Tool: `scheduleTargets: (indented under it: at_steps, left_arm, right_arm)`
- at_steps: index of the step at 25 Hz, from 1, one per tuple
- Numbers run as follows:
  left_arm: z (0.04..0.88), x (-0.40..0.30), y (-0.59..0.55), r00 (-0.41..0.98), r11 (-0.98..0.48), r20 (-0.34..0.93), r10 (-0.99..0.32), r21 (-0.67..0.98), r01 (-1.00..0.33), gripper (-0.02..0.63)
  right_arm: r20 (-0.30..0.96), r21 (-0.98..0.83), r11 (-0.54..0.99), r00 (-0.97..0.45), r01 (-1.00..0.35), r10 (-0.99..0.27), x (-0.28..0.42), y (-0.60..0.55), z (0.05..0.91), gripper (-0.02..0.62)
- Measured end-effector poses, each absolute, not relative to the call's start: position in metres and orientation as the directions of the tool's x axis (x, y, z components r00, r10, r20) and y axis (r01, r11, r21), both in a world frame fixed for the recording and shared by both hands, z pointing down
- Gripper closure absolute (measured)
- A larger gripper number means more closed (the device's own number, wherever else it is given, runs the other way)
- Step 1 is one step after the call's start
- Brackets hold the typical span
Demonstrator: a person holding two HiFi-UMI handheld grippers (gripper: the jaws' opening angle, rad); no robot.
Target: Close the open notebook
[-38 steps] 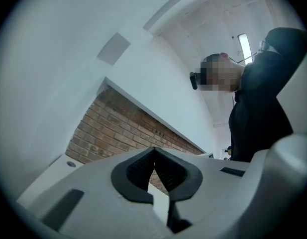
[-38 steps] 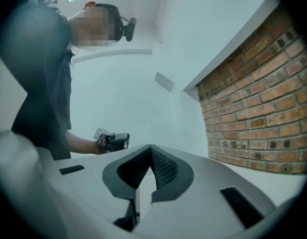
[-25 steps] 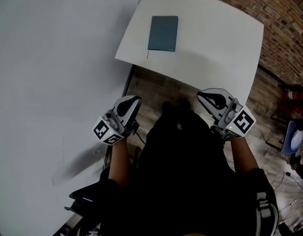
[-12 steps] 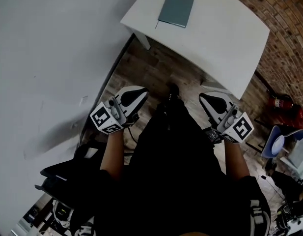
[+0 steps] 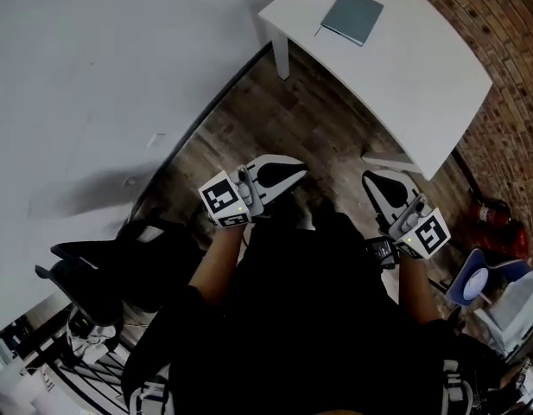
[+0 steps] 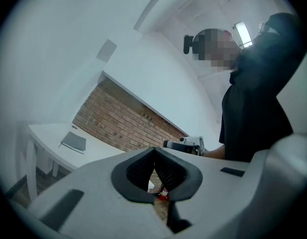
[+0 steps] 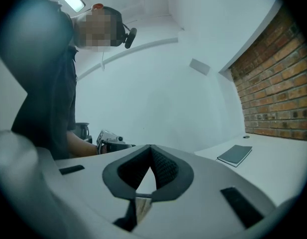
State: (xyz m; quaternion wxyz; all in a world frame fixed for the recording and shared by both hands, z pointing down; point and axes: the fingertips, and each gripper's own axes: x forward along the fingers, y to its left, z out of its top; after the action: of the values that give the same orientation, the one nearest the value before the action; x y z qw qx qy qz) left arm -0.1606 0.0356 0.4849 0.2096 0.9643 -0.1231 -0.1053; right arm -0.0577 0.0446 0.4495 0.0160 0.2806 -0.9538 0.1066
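Note:
The grey-blue notebook (image 5: 353,15) lies closed and flat on the white table (image 5: 413,76), far off at the top of the head view. It also shows small in the left gripper view as a closed notebook (image 6: 74,142) and in the right gripper view as a closed notebook (image 7: 235,155). My left gripper (image 5: 294,175) and right gripper (image 5: 371,181) hang close to the person's body, well short of the table. In their own views, the left gripper (image 6: 154,154) and the right gripper (image 7: 151,154) are both shut with nothing between the jaws.
Wooden floor (image 5: 275,119) lies between the person and the table. A black chair (image 5: 102,266) stands at the left. A red fire extinguisher (image 5: 489,211) sits by the brick wall (image 5: 508,24) at the right. A white wall fills the left side.
The person has backed away from the table, so the table and notebook have shifted up and to the right and look smaller. Both grippers stay by the body, still shut.

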Motion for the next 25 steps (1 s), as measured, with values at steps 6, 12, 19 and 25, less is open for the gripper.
scheduleTargets:
  at_steps: [6, 12, 19, 25]
  left_arm:
    - [0.478, -0.114, 0.062, 0.945, -0.887, -0.106, -0.308, 0.39, -0.246, 0.589]
    - [0.471, -0.055, 0.096, 0.952, -0.894, -0.082, -0.296, 0.375, -0.245, 0.589]
    - [0.474, -0.017, 0.124, 0.944, -0.888, -0.052, -0.325, 0.36, -0.286, 0.589]
    - [0.499, -0.003, 0.151, 0.944, -0.863, 0.005, -0.33, 0.405, -0.303, 0.589]
  right_arm:
    - [0.094, -0.172, 0.839, -0.856, -0.516, -0.507, -0.016, 0.082, 0.453, 0.589]
    - [0.117, -0.161, 0.831, -0.846, -0.533, -0.52, 0.035, 0.12, 0.461, 0.591]
    - [0.059, -0.128, 0.816, -0.826, -0.564, -0.561, 0.089, 0.137, 0.454, 0.591]
    - [0.069, -0.166, 0.801, -0.818, -0.574, -0.572, 0.114, 0.16, 0.467, 0.591]
